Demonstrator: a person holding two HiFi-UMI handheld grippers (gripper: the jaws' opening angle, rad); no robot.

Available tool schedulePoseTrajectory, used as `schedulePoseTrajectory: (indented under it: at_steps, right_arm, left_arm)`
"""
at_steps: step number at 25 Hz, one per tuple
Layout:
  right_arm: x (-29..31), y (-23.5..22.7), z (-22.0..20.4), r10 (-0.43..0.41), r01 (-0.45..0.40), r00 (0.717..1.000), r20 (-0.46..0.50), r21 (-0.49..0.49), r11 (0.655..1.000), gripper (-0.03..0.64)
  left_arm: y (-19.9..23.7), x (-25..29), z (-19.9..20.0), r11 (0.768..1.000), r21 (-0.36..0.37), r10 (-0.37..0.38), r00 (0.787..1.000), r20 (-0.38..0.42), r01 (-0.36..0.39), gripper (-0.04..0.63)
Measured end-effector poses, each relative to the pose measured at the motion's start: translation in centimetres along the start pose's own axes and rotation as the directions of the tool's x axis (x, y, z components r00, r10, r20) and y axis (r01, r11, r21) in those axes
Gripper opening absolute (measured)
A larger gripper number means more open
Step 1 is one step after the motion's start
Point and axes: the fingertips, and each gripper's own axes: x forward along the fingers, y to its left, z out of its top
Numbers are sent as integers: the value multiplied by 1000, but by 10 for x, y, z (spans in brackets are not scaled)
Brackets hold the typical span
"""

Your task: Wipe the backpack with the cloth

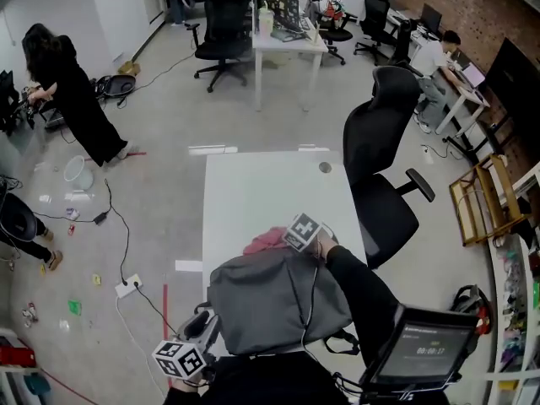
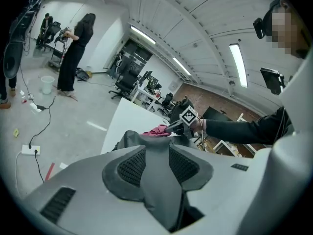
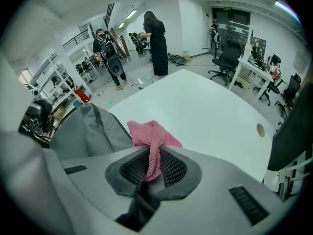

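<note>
A grey backpack [image 1: 278,298] lies on the near end of the white table [image 1: 253,192]. A pink cloth [image 1: 266,240] rests against the backpack's far top edge. My right gripper [image 1: 285,241] is shut on it. In the right gripper view the cloth [image 3: 149,133] runs back between the pads of my right gripper [image 3: 154,163], with the backpack [image 3: 88,131] to the left. My left gripper [image 1: 207,323] sits at the backpack's near left corner. In the left gripper view my left gripper [image 2: 157,153] has its jaws together with nothing showing between them, and the backpack [image 2: 129,138] lies just beyond.
A black office chair [image 1: 384,167] stands close to the table's right side. A round cable hole [image 1: 326,167] sits near the table's far right corner. Cables and a power strip [image 1: 126,287] lie on the floor at the left. A person [image 1: 72,91] stands far left.
</note>
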Motion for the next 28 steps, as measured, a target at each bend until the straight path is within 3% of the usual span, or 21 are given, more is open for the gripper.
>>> schedulePoseTrajectory:
  at_steps: [3, 6, 11, 14, 17, 21, 25, 28]
  right_arm:
    - [-25, -20, -22, 2, -3, 1000, 25, 29, 1000, 58]
    - [-29, -27, -28, -19, 18, 999, 35, 15, 1000, 58]
    - [-47, -62, -33, -148, 149, 986, 74, -2, 989, 58]
    - [-52, -80, -48, -204, 205, 978, 34, -49, 978, 58]
    - [-51, -84, -74, -181, 178, 983, -27, -85, 980, 57]
    - [-52, -93, -101, -193, 191, 979, -68, -41, 981, 57]
    - [-41, -83, -84, -140, 139, 990, -35, -21, 990, 57]
    - [-32, -58, -66, -66, 63, 997, -30, -68, 996, 57]
  left_arm:
    - [-25, 12, -7, 1000, 19, 10, 1000, -1, -10, 160]
    - [-21, 18, -10, 999, 28, 27, 1000, 8, -28, 160]
    - [-17, 25, -15, 998, 43, 52, 999, 13, -52, 160]
    - [-17, 29, -25, 998, 45, 50, 999, -2, -50, 160]
    - [-21, 35, -31, 998, 50, 44, 999, -10, -43, 160]
    - [-25, 31, -32, 998, 45, 46, 999, -3, -46, 160]
    - [-27, 25, -33, 998, 24, 49, 999, 12, -49, 160]
    - [-32, 11, -39, 998, -7, 57, 998, 16, -57, 160]
